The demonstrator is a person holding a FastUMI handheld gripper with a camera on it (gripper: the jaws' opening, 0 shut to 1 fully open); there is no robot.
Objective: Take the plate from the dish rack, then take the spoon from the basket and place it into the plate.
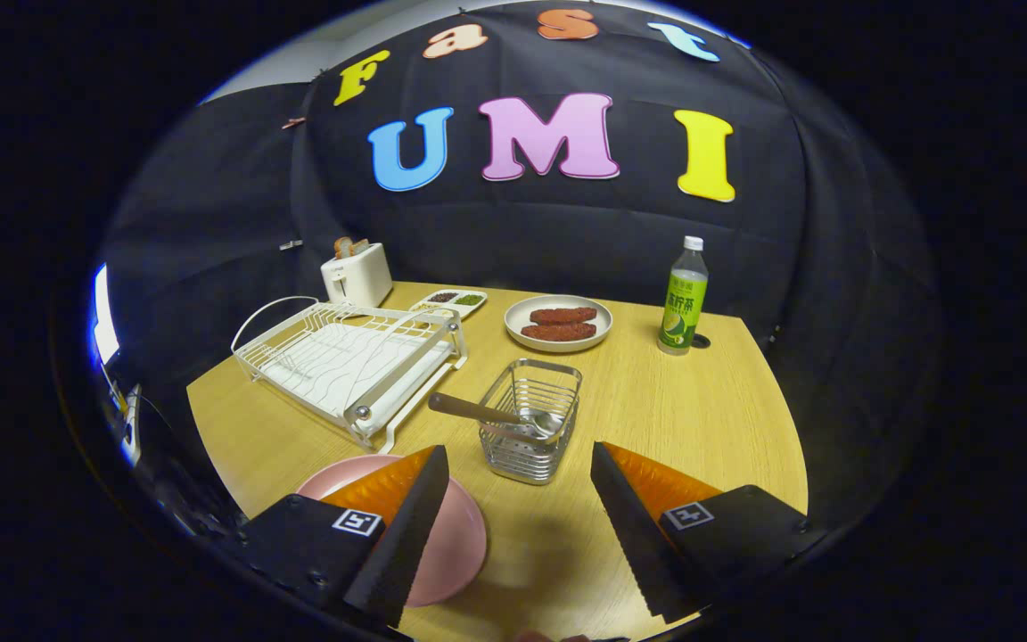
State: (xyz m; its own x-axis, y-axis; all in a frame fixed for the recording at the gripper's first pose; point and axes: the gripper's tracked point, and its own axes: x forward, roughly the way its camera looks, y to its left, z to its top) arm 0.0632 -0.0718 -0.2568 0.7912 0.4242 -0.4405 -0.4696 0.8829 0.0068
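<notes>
A pink plate lies flat on the wooden table, partly under the left finger. Just ahead of the fingers stands a wire basket. A spoon with a brown handle leans in it, bowl inside, handle sticking out toward the dish rack. The white dish rack sits beyond the plate, with nothing in it. My gripper hovers above the table with its fingers wide apart and nothing between them.
Behind the basket sit a plate of two reddish patties, a small divided dish, a white toaster with bread, and a green bottle. The table's right edge curves off past the bottle.
</notes>
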